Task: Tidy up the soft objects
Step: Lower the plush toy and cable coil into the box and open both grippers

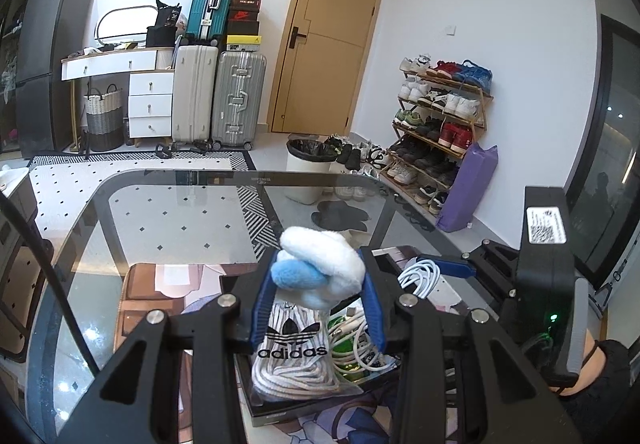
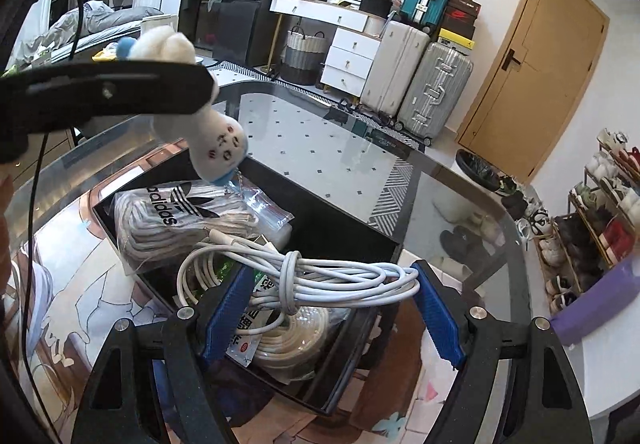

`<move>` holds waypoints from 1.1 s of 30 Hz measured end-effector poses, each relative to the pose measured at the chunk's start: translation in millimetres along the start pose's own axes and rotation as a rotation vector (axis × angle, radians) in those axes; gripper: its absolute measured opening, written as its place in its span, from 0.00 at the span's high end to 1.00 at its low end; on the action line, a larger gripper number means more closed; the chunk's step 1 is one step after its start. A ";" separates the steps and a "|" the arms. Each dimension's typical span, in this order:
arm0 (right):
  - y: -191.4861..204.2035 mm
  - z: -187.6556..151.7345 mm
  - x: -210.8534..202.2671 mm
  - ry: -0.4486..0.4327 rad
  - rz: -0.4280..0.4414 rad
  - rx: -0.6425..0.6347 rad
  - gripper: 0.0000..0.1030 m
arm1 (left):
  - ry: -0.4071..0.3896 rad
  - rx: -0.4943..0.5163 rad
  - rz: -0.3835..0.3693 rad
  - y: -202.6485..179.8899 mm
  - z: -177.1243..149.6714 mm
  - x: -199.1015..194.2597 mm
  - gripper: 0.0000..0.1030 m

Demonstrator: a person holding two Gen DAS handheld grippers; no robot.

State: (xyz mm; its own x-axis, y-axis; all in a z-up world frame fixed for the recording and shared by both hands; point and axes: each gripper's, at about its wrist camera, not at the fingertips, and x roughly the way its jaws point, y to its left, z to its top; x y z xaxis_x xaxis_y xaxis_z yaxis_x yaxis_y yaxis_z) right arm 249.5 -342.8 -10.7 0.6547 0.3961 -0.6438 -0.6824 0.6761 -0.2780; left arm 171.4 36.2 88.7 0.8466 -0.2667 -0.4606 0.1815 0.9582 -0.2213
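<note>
1 plush toy (image 1: 324,268), 1 adidas bag (image 2: 188,220), 2 cable coils (image 2: 320,276), 3 suitcases (image 1: 238,100)

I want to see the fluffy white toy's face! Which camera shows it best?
The right wrist view: the white plush toy with blue ears hangs head down, its stitched face showing. The left wrist view shows only its fluffy back, clamped in the left gripper.
</note>
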 end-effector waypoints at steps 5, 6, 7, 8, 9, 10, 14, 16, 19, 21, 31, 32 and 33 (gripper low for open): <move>-3.5 -1.3 6.0 0.000 0.006 0.007 0.21 | 0.032 0.005 0.009 0.9 -4.6 10.9 0.63; -3.9 -1.0 6.5 -0.003 0.007 0.009 0.20 | 0.038 0.006 0.011 1.4 -5.0 12.7 0.63; -3.4 -1.2 6.7 -0.009 0.009 0.010 0.20 | 0.042 0.006 0.013 1.6 -6.0 13.7 0.63; -3.5 -1.7 7.7 -0.012 0.009 0.008 0.20 | 0.047 0.006 0.014 1.6 -7.4 14.6 0.63; -3.7 -1.3 8.6 -0.014 0.010 0.009 0.20 | 0.054 0.008 0.015 1.4 -9.4 15.7 0.63; -4.3 -1.5 9.0 -0.016 0.012 0.012 0.20 | 0.059 0.010 0.017 1.2 -11.0 16.2 0.63; -1.0 -0.9 8.8 -0.022 0.015 0.006 0.20 | 0.082 0.017 0.029 2.6 -18.5 17.5 0.63; -2.0 -2.2 8.6 -0.020 0.025 0.007 0.20 | 0.095 0.015 0.036 5.5 -22.2 17.6 0.63; -3.5 -0.9 5.9 -0.015 0.035 -0.011 0.19 | 0.126 0.013 0.046 7.9 -27.6 21.0 0.63; -5.4 -0.5 4.8 -0.007 0.043 -0.023 0.19 | 0.139 0.014 0.050 8.9 -30.7 22.6 0.63; -6.1 -2.3 -3.1 0.011 0.059 -0.016 0.12 | 0.164 0.025 0.048 8.3 -31.6 29.1 0.63; -6.8 -1.8 -4.4 0.009 0.056 -0.014 0.11 | 0.165 0.028 0.049 8.2 -31.2 29.4 0.62; -7.9 -2.5 -7.0 0.004 0.055 -0.009 0.11 | 0.170 0.034 0.050 8.0 -30.8 29.9 0.62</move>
State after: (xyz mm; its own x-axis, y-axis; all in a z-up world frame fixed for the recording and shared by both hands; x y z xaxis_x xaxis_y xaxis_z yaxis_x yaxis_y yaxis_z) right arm 249.5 -352.4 -5.7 0.6148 0.4303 -0.6610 -0.7204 0.6474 -0.2487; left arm 182.8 32.7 46.7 0.7588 -0.2295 -0.6096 0.1601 0.9729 -0.1670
